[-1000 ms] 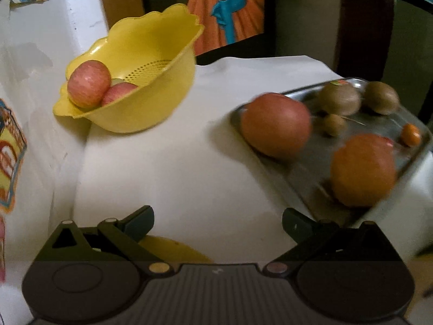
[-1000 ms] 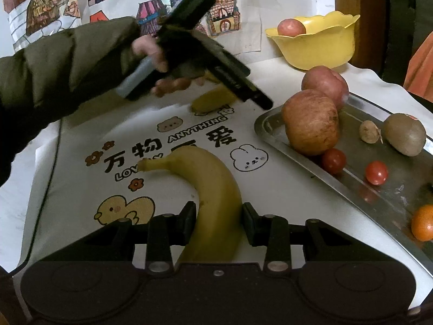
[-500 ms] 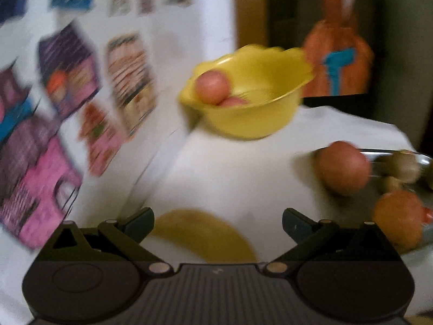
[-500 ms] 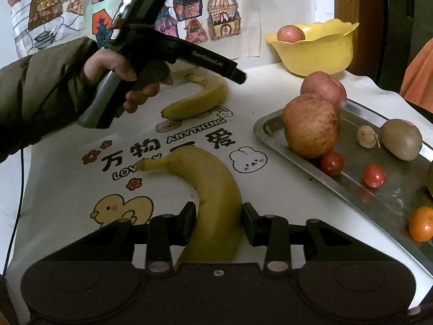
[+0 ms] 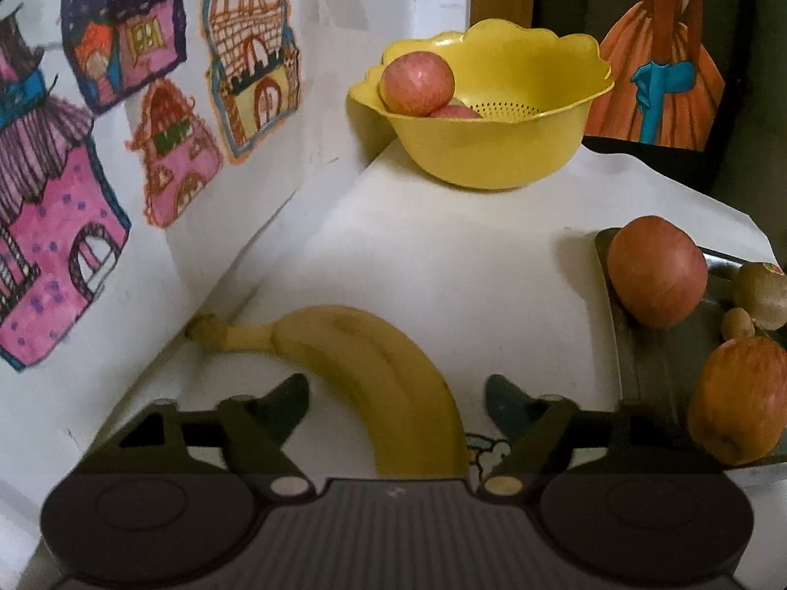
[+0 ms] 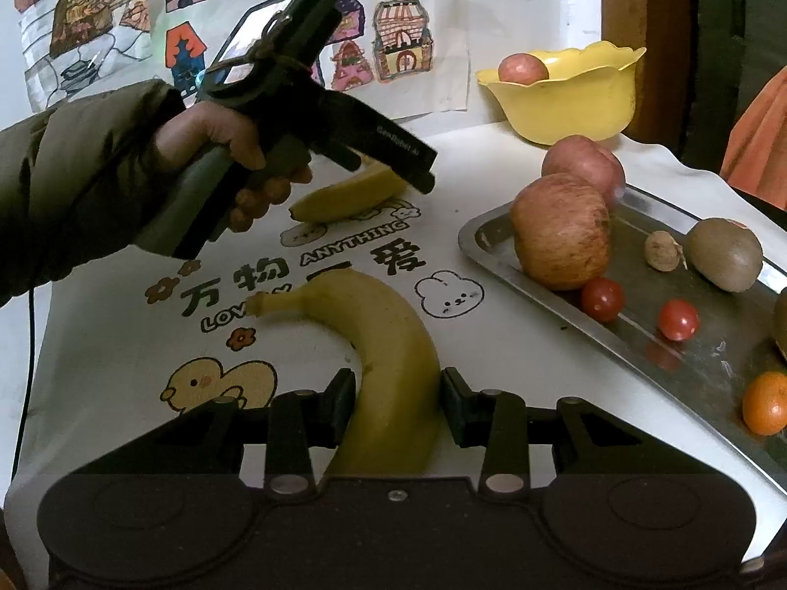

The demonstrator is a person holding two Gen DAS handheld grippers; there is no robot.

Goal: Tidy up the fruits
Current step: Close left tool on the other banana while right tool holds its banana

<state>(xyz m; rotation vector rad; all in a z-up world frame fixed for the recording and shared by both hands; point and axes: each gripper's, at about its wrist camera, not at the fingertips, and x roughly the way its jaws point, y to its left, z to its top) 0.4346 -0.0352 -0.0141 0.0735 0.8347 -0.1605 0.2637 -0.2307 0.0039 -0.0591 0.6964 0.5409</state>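
A large banana [image 6: 393,344] lies on the printed cloth, and my right gripper [image 6: 398,403] is shut on its lower half, a pad against each side. A second, smaller banana [image 5: 374,368] lies near the wall. My left gripper [image 5: 396,393] stands open with this banana between its fingers, apart from both. In the right wrist view a hand holds the left gripper [image 6: 425,179] just over that banana [image 6: 344,199]. The yellow bowl [image 5: 492,147] at the back holds two apples [image 5: 418,81].
A metal tray [image 6: 654,373] on the right carries two big apples [image 6: 560,231], kiwis [image 6: 723,253], cherry tomatoes [image 6: 602,299], a walnut [image 6: 661,250] and a small orange [image 6: 765,402]. The wall with house drawings [image 5: 98,157] stands close on the left. A sleeve [image 6: 74,182] reaches in from the left.
My left gripper has swung left, away from the tray, and come down by the wall so the small banana sits between its open fingers. The right gripper has stayed on the large banana.
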